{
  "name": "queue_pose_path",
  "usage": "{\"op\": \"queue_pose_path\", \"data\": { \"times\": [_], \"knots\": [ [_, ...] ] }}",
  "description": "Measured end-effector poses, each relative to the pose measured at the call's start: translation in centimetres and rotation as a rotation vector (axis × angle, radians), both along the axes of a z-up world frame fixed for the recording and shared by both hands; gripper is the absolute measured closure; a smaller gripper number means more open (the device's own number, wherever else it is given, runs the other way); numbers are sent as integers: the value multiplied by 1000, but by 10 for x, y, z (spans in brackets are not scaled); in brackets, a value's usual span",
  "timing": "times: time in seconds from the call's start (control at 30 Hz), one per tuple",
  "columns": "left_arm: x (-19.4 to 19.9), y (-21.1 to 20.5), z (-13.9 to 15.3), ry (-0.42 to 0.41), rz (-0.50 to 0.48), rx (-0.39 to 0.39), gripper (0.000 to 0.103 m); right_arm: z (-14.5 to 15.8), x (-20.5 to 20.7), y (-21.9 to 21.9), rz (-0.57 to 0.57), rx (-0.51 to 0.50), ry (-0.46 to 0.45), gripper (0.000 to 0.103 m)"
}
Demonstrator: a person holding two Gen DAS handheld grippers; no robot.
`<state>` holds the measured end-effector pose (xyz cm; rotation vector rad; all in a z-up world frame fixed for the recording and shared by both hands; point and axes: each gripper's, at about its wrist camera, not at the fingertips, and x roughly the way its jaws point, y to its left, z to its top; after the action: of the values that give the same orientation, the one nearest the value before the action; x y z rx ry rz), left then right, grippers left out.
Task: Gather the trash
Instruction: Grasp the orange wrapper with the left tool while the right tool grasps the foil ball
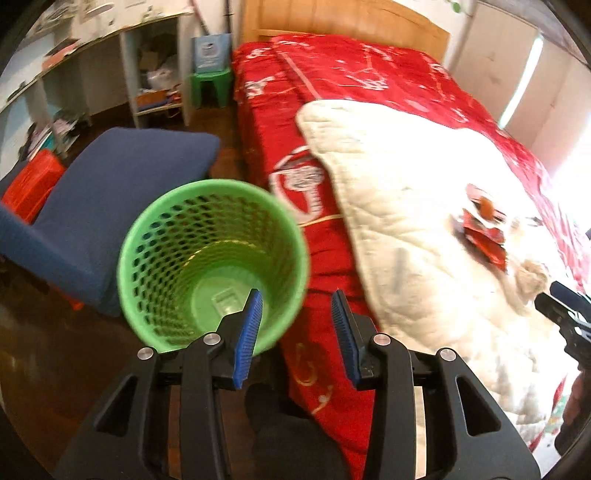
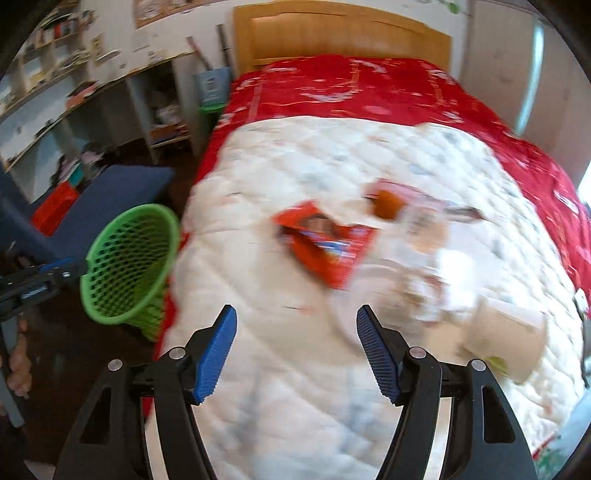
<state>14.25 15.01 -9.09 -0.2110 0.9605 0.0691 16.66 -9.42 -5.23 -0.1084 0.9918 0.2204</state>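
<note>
A green mesh waste basket (image 1: 212,258) stands tilted beside the bed, just ahead and left of my left gripper (image 1: 297,308), whose jaws stand open with the left pad over the basket's rim. The basket (image 2: 129,266) also shows at the left of the right wrist view. A red snack wrapper (image 2: 325,247) lies on the white quilt (image 2: 295,369), ahead of my open, empty right gripper (image 2: 295,321). An orange piece (image 2: 386,203), crumpled paper and a paper cup (image 2: 506,339) lie to its right. The wrapper (image 1: 484,236) shows far right in the left view.
A bed with a red cover (image 1: 332,81) and wooden headboard (image 2: 340,33) fills the middle. A blue chair (image 1: 110,192) stands left of the basket. A green stool (image 1: 212,86), a red crate (image 1: 31,184) and cluttered shelves (image 1: 155,74) line the left wall.
</note>
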Motion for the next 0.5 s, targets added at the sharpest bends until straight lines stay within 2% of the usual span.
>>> {"op": "queue_pose_path", "data": {
  "times": [0.07, 0.23, 0.5],
  "knots": [
    [3, -12, 3, -6, -23, -3, 59, 2, 3, -19, -41, -24, -11, 38],
    [14, -43, 11, -14, -83, -23, 57, -4, 10, -58, -104, -28, -4, 38],
    [37, -87, 16, 3, -159, -64, 57, -19, 26, -77, -121, -8, 19, 40]
  ]
}}
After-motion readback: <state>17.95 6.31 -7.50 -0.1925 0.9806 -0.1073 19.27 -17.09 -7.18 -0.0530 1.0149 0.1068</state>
